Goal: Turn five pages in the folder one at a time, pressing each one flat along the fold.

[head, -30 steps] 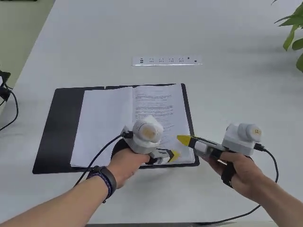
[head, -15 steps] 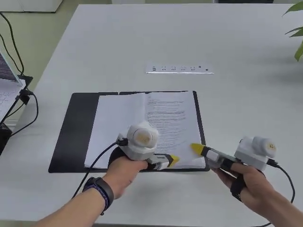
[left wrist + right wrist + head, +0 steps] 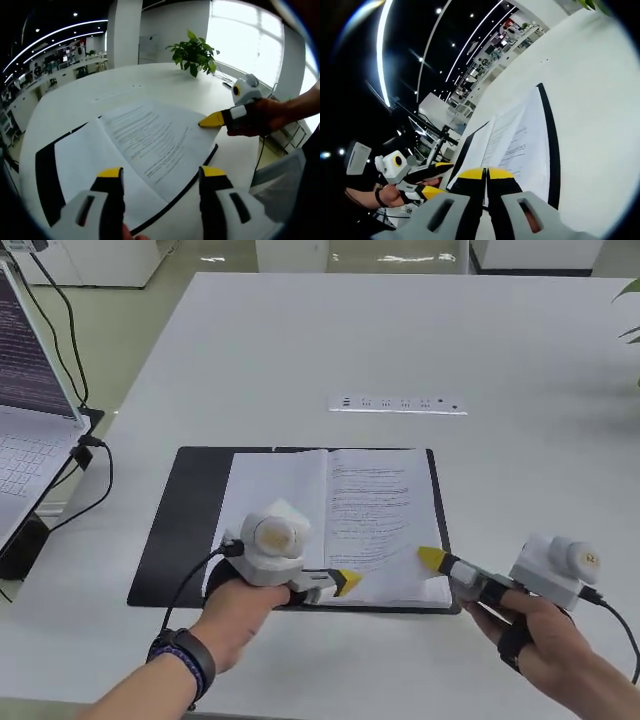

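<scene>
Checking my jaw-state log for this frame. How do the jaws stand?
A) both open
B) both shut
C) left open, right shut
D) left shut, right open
C: the left gripper has its jaws wide apart before the folder, while the right gripper has its jaws pressed together at the near corner of the printed page.

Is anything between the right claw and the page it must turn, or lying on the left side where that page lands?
Nothing visible. The right claw is shut at the printed page's lower right corner, and the left page is bare. The left claw, open, sits at the folder's bottom edge.
</scene>
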